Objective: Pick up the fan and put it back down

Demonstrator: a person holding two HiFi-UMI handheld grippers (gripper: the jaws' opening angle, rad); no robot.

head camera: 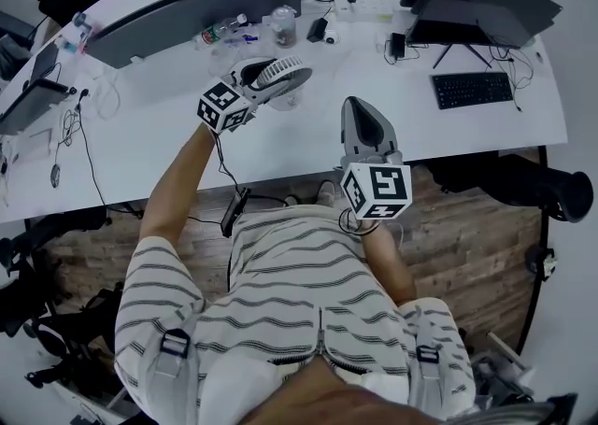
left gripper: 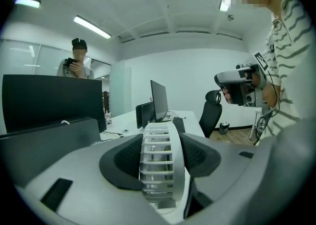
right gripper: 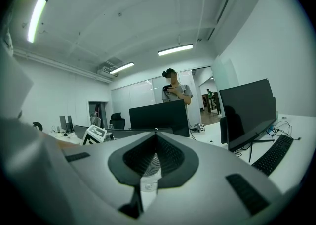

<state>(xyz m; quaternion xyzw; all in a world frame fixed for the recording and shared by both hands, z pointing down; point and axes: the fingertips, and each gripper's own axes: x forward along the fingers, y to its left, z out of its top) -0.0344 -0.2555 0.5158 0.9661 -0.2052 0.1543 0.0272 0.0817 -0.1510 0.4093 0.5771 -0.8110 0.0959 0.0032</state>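
Currently, the left hand-held gripper (head camera: 254, 77) is reaching out over the white surface (head camera: 168, 143) and clamping the fan (head camera: 285, 73) between its jaws. In the left gripper view, the dark inner pads are pressing against both sides of the fan's white slatted grille, which is standing edge-on between them. From the head view the fan is lying tilted above the middle of the surface, just in front of the curved dark monitor (head camera: 187, 12). Whether its base is touching the surface is not clear.

The right hand-held gripper (head camera: 358, 107) is hovering nearer the person, at the surface's front edge, well apart from the fan. Its jaws are sitting together, meeting at the tips with only a thin slit lower down, and nothing is being held between them. Through that slit the right gripper view is showing the fan's round grille in the distance.

A black keyboard (head camera: 472, 89) is lying to the right, below a second monitor (head camera: 486, 3). Another person (left gripper: 76, 63) is standing behind the monitors.
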